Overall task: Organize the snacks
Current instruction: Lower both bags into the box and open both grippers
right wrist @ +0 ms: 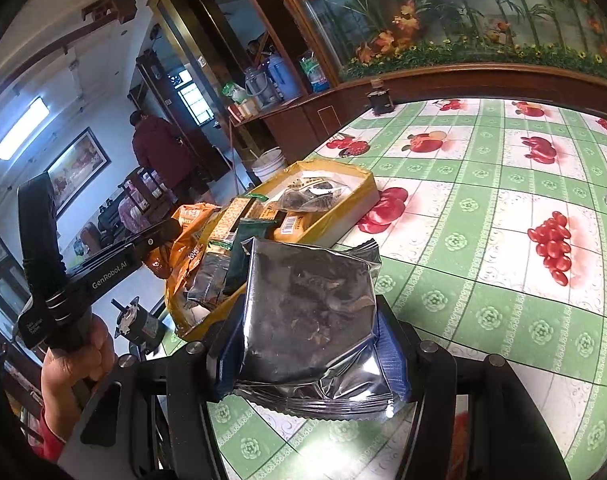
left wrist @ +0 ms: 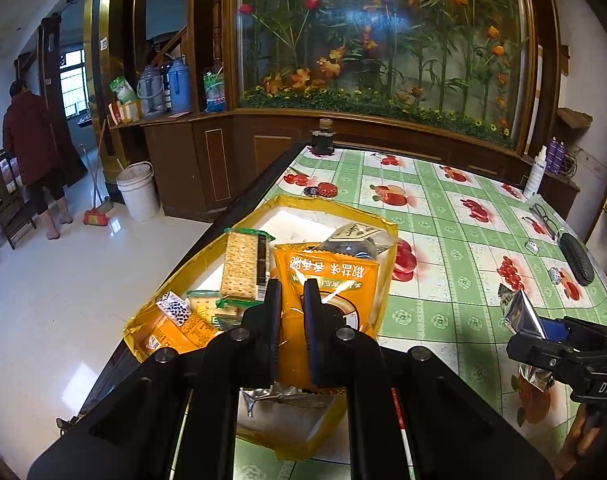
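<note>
A yellow-taped box (left wrist: 386, 227) at the table's left edge holds several snacks: cracker packs (left wrist: 241, 265), a clear bag of dark pieces (left wrist: 349, 243). My left gripper (left wrist: 293, 312) is shut on an orange snack packet (left wrist: 335, 284), held over the box. My right gripper (right wrist: 309, 344) is shut on a silver foil packet (right wrist: 309, 312), held above the table just right of the box (right wrist: 343, 216). The right gripper with its foil packet (left wrist: 521, 316) also shows at the right of the left wrist view. The left gripper's body (right wrist: 115, 260) shows in the right wrist view.
The table has a green checked cloth with fruit prints (left wrist: 463, 280). On it lie a dark jar (left wrist: 322, 142) at the far edge, glasses (left wrist: 543, 216), a dark case (left wrist: 577, 258) and a white bottle (left wrist: 535, 174). A person (left wrist: 31, 152) stands on the floor at left.
</note>
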